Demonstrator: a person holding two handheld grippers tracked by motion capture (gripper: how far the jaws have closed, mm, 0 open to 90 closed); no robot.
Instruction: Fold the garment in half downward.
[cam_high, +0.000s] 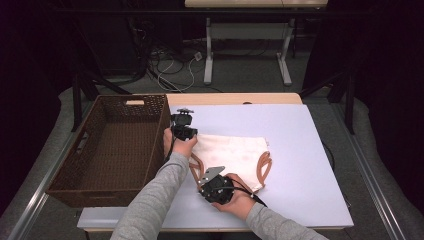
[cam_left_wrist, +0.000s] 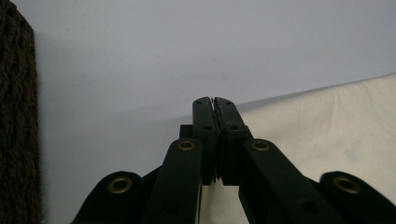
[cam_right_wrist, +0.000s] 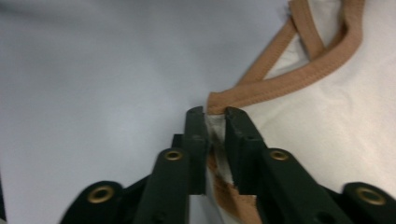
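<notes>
Pale lavender bench (cam_high: 295, 150), two things lying on it.
A dark woven basket (cam_high: 107, 145) sits along the bench's left edge, and just beside it a cream cloth bag (cam_high: 230, 152) with tan straps lies flat near the middle; the right side stays bare.

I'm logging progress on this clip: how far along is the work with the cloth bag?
Done: the cloth bag lies flat on the table. In hand: the right hand-held gripper pinches a tan-strapped edge, and the left hand-held gripper is shut at the bag's far edge. Left: the wicker basket holds nothing.
</notes>
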